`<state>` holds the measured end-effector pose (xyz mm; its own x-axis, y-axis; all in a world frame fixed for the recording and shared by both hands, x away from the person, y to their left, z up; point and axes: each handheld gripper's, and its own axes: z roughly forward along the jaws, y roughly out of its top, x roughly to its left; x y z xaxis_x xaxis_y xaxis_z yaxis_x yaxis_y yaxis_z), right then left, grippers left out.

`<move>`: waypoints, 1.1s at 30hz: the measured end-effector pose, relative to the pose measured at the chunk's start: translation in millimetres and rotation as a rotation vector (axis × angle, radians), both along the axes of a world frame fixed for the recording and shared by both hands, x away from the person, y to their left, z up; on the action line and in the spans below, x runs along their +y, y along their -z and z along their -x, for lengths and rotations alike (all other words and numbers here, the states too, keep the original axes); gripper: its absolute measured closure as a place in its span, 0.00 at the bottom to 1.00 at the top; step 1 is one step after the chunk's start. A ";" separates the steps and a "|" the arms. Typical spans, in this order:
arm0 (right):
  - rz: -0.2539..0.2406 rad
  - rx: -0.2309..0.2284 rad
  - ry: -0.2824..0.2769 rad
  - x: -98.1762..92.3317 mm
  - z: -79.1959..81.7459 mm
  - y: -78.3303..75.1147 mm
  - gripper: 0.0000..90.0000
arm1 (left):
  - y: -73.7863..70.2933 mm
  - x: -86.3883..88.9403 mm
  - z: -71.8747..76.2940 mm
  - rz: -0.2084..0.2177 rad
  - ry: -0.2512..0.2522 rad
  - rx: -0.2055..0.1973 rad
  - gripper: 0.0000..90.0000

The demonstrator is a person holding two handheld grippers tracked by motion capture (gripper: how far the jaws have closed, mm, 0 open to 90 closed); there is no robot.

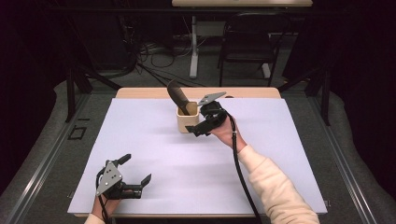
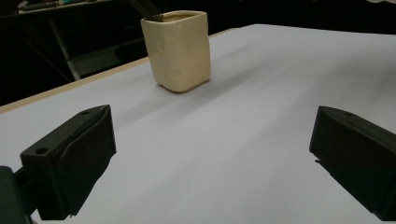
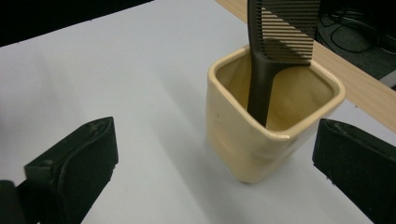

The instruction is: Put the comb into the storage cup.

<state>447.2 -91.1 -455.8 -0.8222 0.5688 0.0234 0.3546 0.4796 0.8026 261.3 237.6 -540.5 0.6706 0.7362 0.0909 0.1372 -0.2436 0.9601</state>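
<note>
A cream square cup (image 1: 187, 121) stands upright on the far middle of the white sheet. A dark comb (image 1: 177, 95) stands in it handle down, leaning left with its teeth sticking out above the rim. My right gripper (image 1: 201, 120) is open just right of the cup. In the right gripper view, the cup (image 3: 261, 140) and comb (image 3: 275, 37) sit ahead of the open right gripper (image 3: 215, 172), nearer the right jaw, with neither jaw touching. My left gripper (image 1: 137, 169) rests open near the front left, nothing in it. The left gripper view shows the open left gripper (image 2: 210, 158) aimed toward the distant cup (image 2: 180, 51).
The white sheet (image 1: 154, 140) covers most of the table, and a wooden strip (image 1: 140, 92) shows along its far edge. Beyond the table are a black chair (image 1: 247, 42), a desk leg (image 1: 193, 46) and floor cables (image 1: 154, 60). A black cable (image 1: 240, 168) trails along the right sleeve.
</note>
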 end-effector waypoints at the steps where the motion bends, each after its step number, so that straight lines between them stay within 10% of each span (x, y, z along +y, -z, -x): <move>1: -0.003 0.003 -0.001 -2.8 1.9 0.6 0.00 | 0.2 -0.2 -0.2 0.000 0.001 0.002 0.00; 33: -0.018 0.017 -0.012 -64.7 73.9 19.9 0.00 | -0.4 1.1 3.8 -0.006 -0.005 -0.004 0.00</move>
